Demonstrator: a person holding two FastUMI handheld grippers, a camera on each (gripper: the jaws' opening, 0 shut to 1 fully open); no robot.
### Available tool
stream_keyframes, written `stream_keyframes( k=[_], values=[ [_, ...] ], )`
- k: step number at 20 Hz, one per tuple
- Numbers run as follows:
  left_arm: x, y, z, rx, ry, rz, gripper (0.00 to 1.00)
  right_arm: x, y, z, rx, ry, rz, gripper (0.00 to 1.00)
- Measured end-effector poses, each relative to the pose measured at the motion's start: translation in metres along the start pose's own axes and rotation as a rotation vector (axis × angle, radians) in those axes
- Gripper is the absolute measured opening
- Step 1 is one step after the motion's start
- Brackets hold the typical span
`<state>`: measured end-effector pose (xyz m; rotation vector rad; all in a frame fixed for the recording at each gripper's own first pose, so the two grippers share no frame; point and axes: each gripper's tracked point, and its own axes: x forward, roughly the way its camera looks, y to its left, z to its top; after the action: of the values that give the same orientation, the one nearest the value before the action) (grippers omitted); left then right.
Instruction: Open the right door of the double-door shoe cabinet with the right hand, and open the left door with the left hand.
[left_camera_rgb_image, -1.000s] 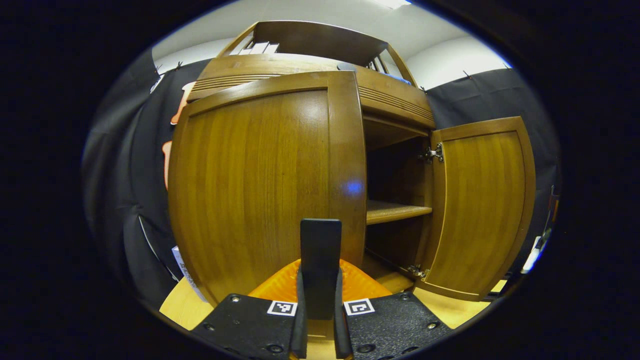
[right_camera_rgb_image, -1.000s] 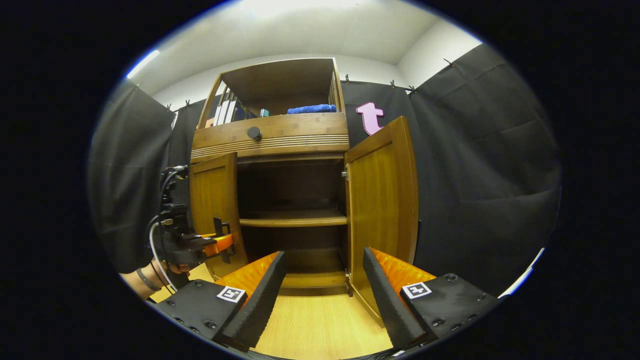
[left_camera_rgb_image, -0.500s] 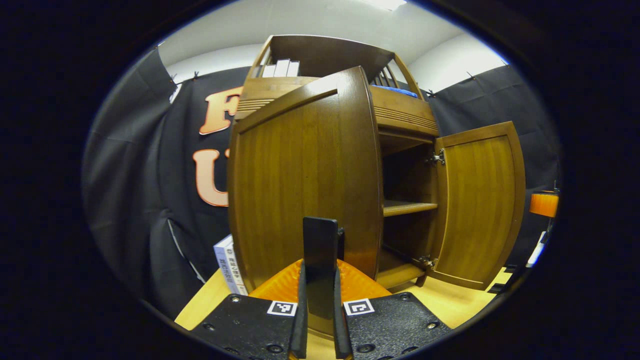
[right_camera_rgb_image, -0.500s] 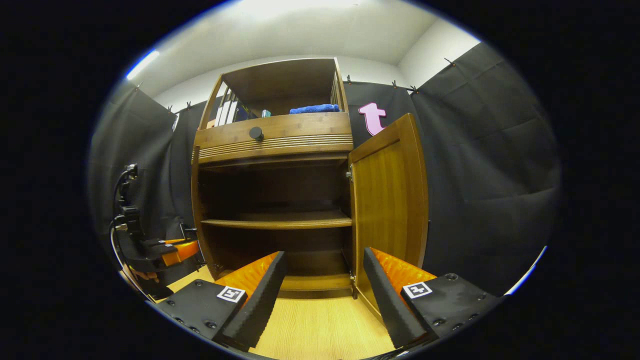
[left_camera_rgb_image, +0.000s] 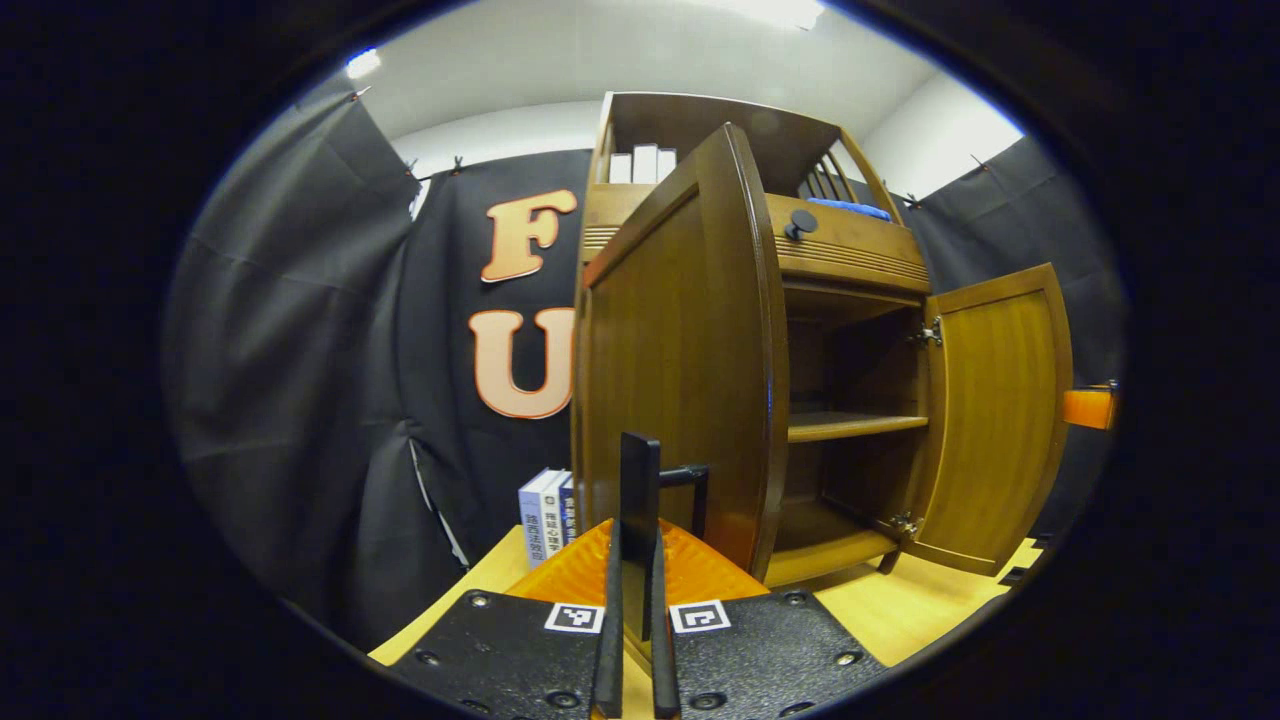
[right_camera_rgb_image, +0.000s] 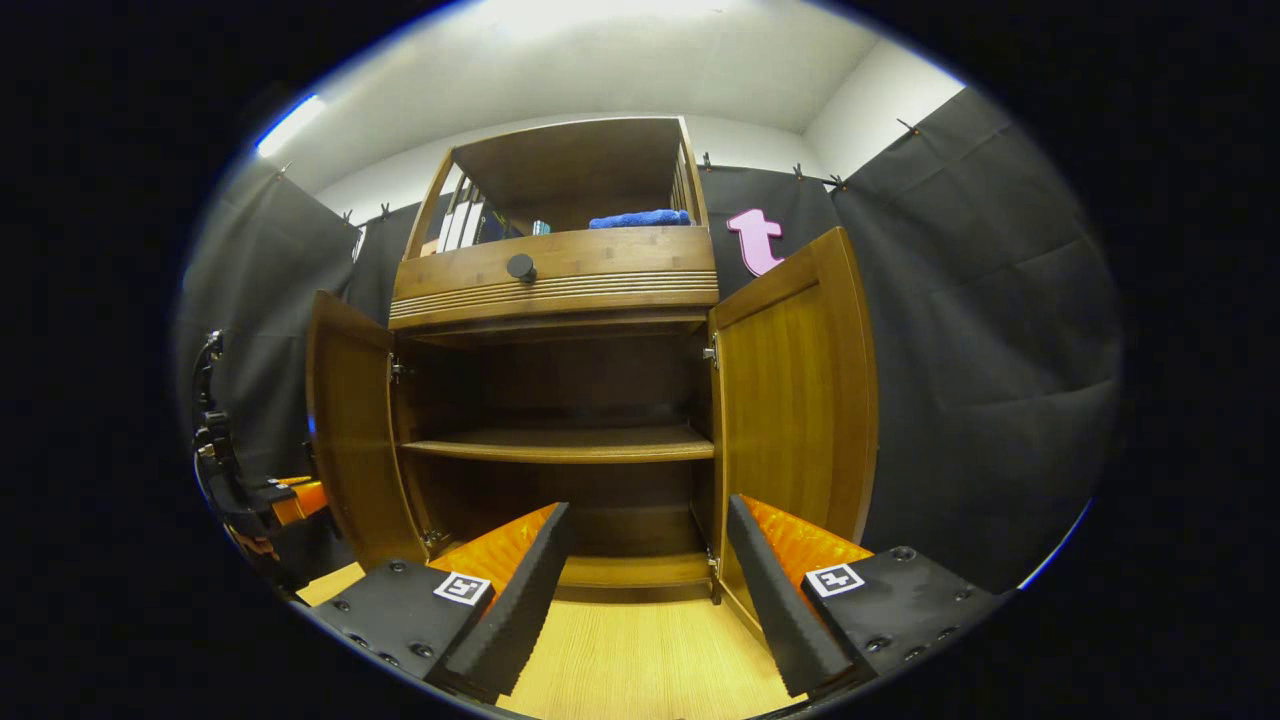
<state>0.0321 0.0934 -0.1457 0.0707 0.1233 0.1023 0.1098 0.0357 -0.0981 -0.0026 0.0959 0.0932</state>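
The brown wooden double-door shoe cabinet (right_camera_rgb_image: 560, 300) stands on a pale, fine-grained wooden floor (right_camera_rgb_image: 640, 660) with both doors swung out. Its glossy left door (left_camera_rgb_image: 680, 370), a framed panel with vertical grain and a curved top rail, is seen nearly edge-on in the left gripper view, and the thin black metal door handle (left_camera_rgb_image: 690, 490) on its face sits just ahead of the left gripper (left_camera_rgb_image: 632, 560). That gripper's flat black fingers stand pressed together with only a sliver between them, the handle just to the right of them and not between them; ribbed orange plastic and pebbled black plates flank their base. To the right of the cabinet's open front hangs the matching right door (right_camera_rgb_image: 795, 400), held by small metal hinges. Inside the cabinet a single smooth wooden shelf (right_camera_rgb_image: 565, 445) crosses the dark interior. Above the doors runs a ribbed band with a round black knob (right_camera_rgb_image: 521, 267), and the open top compartment holds upright pale books (right_camera_rgb_image: 462, 225) and a folded blue cloth (right_camera_rgb_image: 640, 218). The right gripper (right_camera_rgb_image: 650, 590), in front of the cabinet, has its two foam-textured black fingers spread wide with nothing between them. Left of the cabinet, upright blue-and-white books (left_camera_rgb_image: 547, 515) stand on the floor.
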Motion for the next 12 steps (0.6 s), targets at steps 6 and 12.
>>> stream_keyframes(
  k=[6,12],
  values=[
    [-0.004,0.056,0.002,-0.083,0.0,0.017,0.02,0.004,0.005,-0.001,-0.011,0.007,0.017,0.93],
    [-0.002,0.069,0.0,-0.057,-0.045,-0.133,0.02,0.005,0.012,-0.008,-0.021,0.031,0.039,0.93]
  ],
)
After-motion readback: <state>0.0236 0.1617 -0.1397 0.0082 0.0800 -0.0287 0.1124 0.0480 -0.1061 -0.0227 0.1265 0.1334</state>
